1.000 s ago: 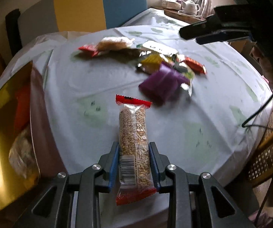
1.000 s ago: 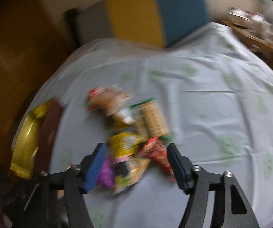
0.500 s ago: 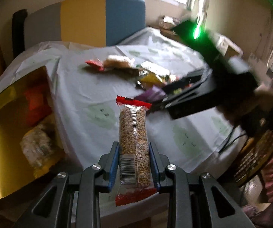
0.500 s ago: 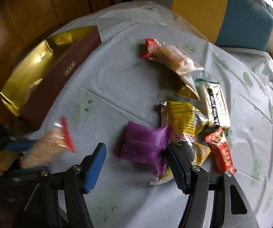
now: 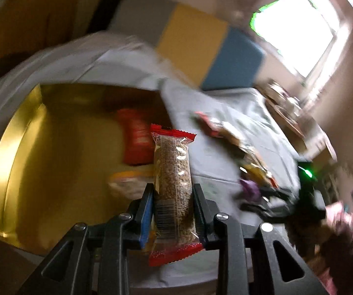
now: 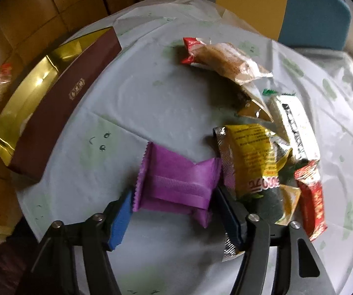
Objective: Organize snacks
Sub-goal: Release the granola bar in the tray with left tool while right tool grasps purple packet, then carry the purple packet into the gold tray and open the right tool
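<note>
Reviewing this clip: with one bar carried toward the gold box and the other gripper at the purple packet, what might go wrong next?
1. The right gripper straddles the purple packet with jaws opening; its right finger sits against the yellow packet, so closing may catch both.
2. The left gripper grips the grain bar low, so it may swing.
3. The gold box already holds snacks; the bar may land on them.

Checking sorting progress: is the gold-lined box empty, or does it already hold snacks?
Not empty. The gold-lined box already holds a red packet and a pale packet, both blurred; the grain bar is not yet in it.
</note>
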### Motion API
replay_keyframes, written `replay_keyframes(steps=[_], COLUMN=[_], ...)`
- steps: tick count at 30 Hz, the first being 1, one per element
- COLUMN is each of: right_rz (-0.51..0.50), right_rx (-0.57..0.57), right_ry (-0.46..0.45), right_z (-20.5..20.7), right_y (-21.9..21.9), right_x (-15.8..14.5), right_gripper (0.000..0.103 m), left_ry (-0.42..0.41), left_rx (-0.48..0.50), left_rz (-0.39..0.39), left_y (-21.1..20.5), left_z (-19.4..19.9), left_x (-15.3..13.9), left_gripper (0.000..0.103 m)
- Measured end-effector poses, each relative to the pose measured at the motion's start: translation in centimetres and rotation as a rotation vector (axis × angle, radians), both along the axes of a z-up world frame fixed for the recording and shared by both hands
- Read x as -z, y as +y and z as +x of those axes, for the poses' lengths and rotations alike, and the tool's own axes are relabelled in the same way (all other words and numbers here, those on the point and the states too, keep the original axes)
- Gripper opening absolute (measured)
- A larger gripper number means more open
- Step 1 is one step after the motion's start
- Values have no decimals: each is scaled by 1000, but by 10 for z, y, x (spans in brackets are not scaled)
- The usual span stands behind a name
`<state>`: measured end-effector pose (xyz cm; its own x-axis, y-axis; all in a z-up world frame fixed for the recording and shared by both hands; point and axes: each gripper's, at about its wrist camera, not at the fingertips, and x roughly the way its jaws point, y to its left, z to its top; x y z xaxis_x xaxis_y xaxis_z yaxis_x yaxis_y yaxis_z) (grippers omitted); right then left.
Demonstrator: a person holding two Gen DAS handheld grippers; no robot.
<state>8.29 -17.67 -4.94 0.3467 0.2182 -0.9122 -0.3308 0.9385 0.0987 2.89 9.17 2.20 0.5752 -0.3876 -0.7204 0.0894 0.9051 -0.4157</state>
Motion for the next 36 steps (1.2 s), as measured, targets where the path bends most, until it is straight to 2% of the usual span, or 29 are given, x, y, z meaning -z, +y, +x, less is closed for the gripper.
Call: replay_keyframes(steps=[1,2,5,8,12,14,15,16,17,21,28,36], right_rz=[32,52,58,106,128,113,101,86,72,41,7,-32], right_rx=[6,15,25,52,77,74,73,73,76,67,48,21], right_ry=[20,35,51,67,50,23,11,2,0,-11,-14,-29], right_z=[1,1,2,5,7,7,6,6,8,7,10,5], right_y=[-1,-2,-2,-7,-12,-12,-12,-11,-12,-12,-6,2], right_x=[0,1,2,0,-2,-4,-5,-6,-5,-7,-2,-1], right_gripper=[89,92,94,95,94,91,81,67,62,59,58,53], left_ry=[18,31,35,32,37,52,56,59,63,58,37,-9], left_rx=[-27,-50,-90,-112,-161,-189,-191,-186,-188,-176,-152,-106], left_rz=[-16,-27,-15,-2,38,67,68,69,78,109,228,326], left_y=[7,13,20,22,24,24,28,27,26,18,-4,-25], left_z=[4,9,25,43,74,89,93,97,98,88,53,18], left_x=[3,5,7,7,11,16,18,20,21,22,23,18], left_gripper=[30,30,30,30,32,35,36,36,36,36,36,38])
